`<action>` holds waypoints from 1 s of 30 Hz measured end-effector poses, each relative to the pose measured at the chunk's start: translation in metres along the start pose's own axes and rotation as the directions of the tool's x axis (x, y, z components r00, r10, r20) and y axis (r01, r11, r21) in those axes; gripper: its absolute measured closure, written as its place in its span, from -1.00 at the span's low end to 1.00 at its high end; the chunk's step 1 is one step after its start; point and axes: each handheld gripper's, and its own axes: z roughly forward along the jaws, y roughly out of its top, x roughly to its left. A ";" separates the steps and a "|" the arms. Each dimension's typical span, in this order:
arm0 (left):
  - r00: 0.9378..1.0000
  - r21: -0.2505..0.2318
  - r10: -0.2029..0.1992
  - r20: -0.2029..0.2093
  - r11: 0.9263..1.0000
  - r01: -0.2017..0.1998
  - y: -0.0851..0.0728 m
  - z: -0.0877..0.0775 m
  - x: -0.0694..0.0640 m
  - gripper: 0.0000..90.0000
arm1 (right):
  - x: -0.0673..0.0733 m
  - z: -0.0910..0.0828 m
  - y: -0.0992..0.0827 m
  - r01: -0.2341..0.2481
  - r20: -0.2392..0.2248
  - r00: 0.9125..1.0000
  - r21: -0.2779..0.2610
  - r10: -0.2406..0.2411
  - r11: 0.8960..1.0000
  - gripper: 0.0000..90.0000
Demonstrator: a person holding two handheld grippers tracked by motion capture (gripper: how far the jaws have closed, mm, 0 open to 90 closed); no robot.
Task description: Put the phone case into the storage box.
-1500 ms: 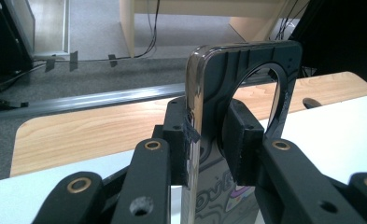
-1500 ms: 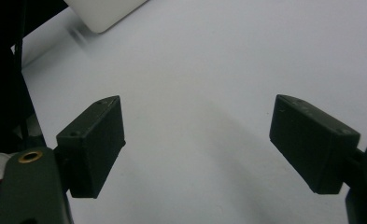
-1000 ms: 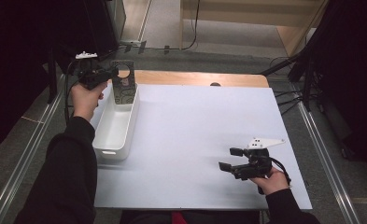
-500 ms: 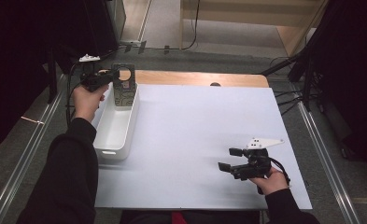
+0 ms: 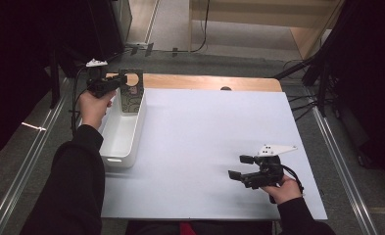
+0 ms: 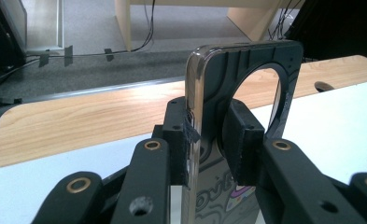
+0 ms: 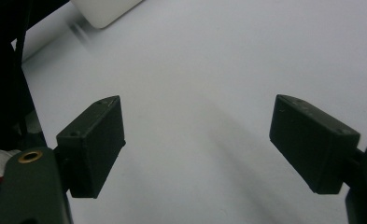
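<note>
Here the left hand-held gripper (image 6: pixel 207 140) pinches a dark phone case (image 6: pixel 246 88) by its edge and holds it upright over the far end of the white bin (image 5: pixel 124 132) at the left of the surface (image 5: pixel 209 142). The right hand-held gripper (image 5: pixel 243 167) rests near the front right, jaws spread with nothing between them. It looks like the carrying step; the next move likely calls for steering the case clear of the bin's rim before releasing it.

a dark phone case (image 6: pixel 246 93) with a pale squiggle print, a white bin (image 5: pixel 124 128), white surface (image 5: pixel 204 137) edged in wood, black claws (image 7: pixel 197 149).
</note>
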 end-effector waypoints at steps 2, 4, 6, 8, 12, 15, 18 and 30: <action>1.000 0.003 -0.003 0.003 1.000 0.003 -0.001 0.001 0.001 0.59 | -0.001 0.000 0.000 0.000 0.000 1.000 0.000 0.000 1.000 -0.62; 1.000 0.008 -0.008 0.008 1.000 0.008 -0.003 0.002 0.002 0.59 | -0.001 0.000 0.000 -0.001 0.001 1.000 0.000 0.001 1.000 -0.62; 1.000 0.007 -0.013 0.005 1.000 0.013 -0.004 0.003 0.002 0.58 | -0.001 0.000 0.000 0.000 -0.001 1.000 0.003 0.000 1.000 -0.62; 1.000 0.005 -0.021 0.001 1.000 0.021 -0.004 0.003 0.003 0.58 | 0.000 0.000 0.000 -0.001 0.000 1.000 0.000 0.001 1.000 -0.62; 1.000 0.000 -0.030 -0.001 1.000 0.030 -0.005 0.005 0.003 0.57 | -0.001 0.000 0.000 -0.003 0.001 1.000 0.004 0.003 1.000 -0.62; 0.999 0.014 -0.044 0.017 0.999 0.044 -0.006 0.006 0.003 0.32 | 0.001 0.001 0.000 0.002 -0.001 1.000 0.004 -0.002 1.000 -0.62; 1.000 0.023 -0.017 0.006 1.000 0.017 -0.006 0.005 0.003 0.04 | 0.001 0.002 -0.001 0.000 -0.005 1.000 0.009 0.000 1.000 -0.62; 0.999 0.032 -0.046 0.011 0.998 0.046 -0.001 -0.003 0.003 -0.16 | 0.001 0.002 -0.001 0.000 -0.003 1.000 0.011 0.000 1.000 -0.62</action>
